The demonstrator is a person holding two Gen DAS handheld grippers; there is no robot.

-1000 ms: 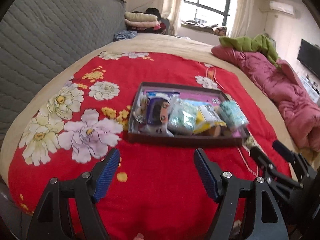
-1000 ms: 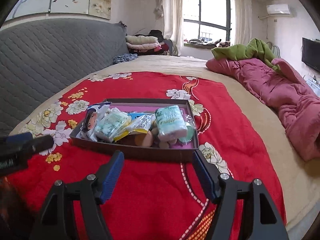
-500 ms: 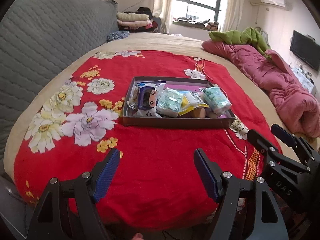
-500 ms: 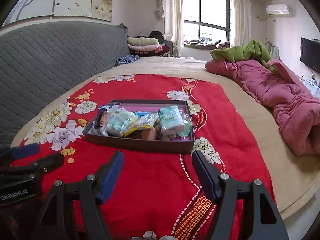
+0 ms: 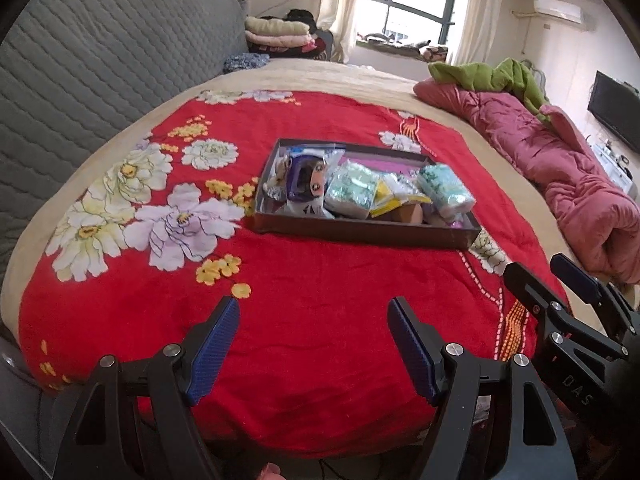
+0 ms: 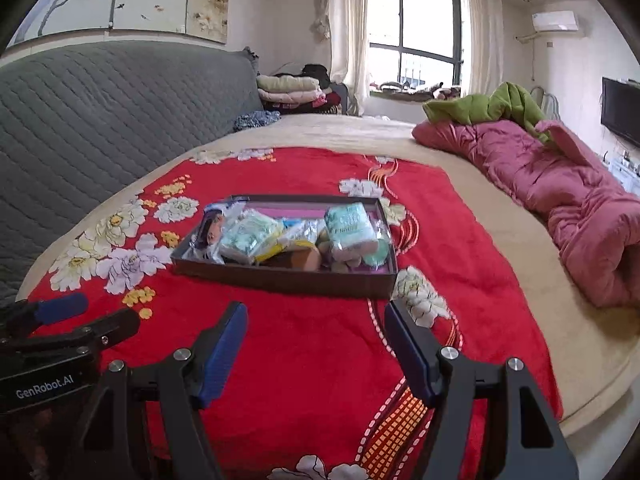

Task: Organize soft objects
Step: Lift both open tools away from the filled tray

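Note:
A dark shallow box [image 5: 360, 232] [image 6: 280, 282] sits on the red floral blanket [image 5: 320, 280] on the bed. It holds several soft items: a doll-faced plush [image 5: 306, 184] at the left, a green tissue pack [image 5: 352, 192] [image 6: 248, 236], a yellow packet [image 5: 384, 200] and a mint tissue pack [image 5: 446, 188] [image 6: 350, 228] at the right. My left gripper [image 5: 312, 344] is open and empty, well short of the box near the bed's front edge. My right gripper [image 6: 314, 344] is open and empty, also short of the box, to the right of the left one.
A pink quilt [image 6: 560, 200] with a green cover [image 6: 492, 108] lies along the bed's right side. A grey padded headboard [image 5: 100, 72] stands at the left. Folded clothes [image 6: 292, 92] are stacked at the far end. A TV [image 6: 620, 110] hangs at the right.
Both grippers have pulled back from the box toward the bed's front edge, so the box looks smaller and farther. Both stay open and empty.

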